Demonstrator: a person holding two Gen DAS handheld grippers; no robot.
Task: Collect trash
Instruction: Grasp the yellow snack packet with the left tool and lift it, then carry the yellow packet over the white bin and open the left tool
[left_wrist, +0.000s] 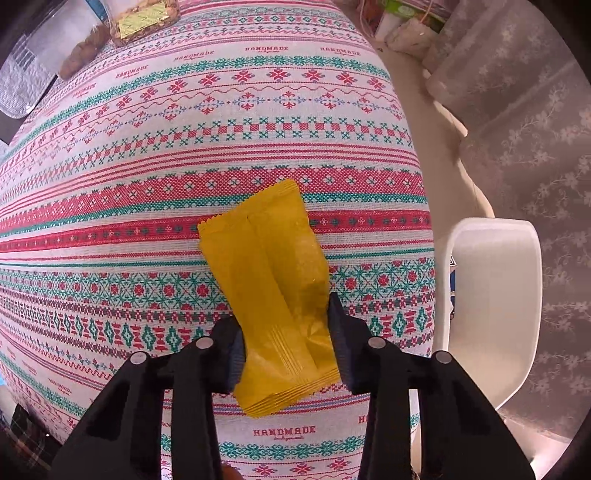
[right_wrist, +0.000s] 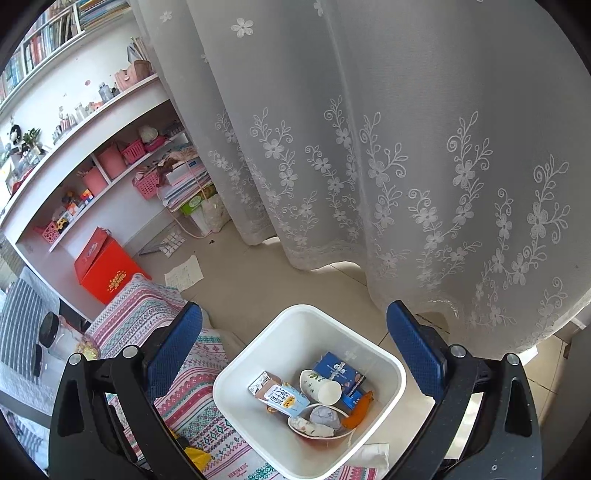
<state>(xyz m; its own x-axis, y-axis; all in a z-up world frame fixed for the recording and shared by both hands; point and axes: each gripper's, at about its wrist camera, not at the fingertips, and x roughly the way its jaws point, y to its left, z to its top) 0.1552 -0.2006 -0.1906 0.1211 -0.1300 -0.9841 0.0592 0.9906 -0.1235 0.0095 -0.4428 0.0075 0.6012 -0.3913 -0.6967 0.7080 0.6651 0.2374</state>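
Left gripper (left_wrist: 286, 332) black, ribbed pads pinching crinkled yellow foil wrapper (left_wrist: 271, 284), flat oblong, serrated ends, lying on woven cross-stitch tablecloth (left_wrist: 147, 166). White square plastic bin (right_wrist: 306, 391) beside table, holding milk carton (right_wrist: 280, 397), paper cup (right_wrist: 325, 387), blue box (right_wrist: 340, 369). Right gripper (right_wrist: 293, 360) blue textured pads spread wide, empty, above bin. Lace curtain (right_wrist: 406, 147) behind.

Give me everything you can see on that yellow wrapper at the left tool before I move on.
The yellow wrapper is a long, flat snack packet of matte, creased foil-like film with a centre seam and crimped, ridged ends. It lies diagonally on the patterned tablecloth, near its edge beside the white bin. The left tool pinches its near end between black pads.
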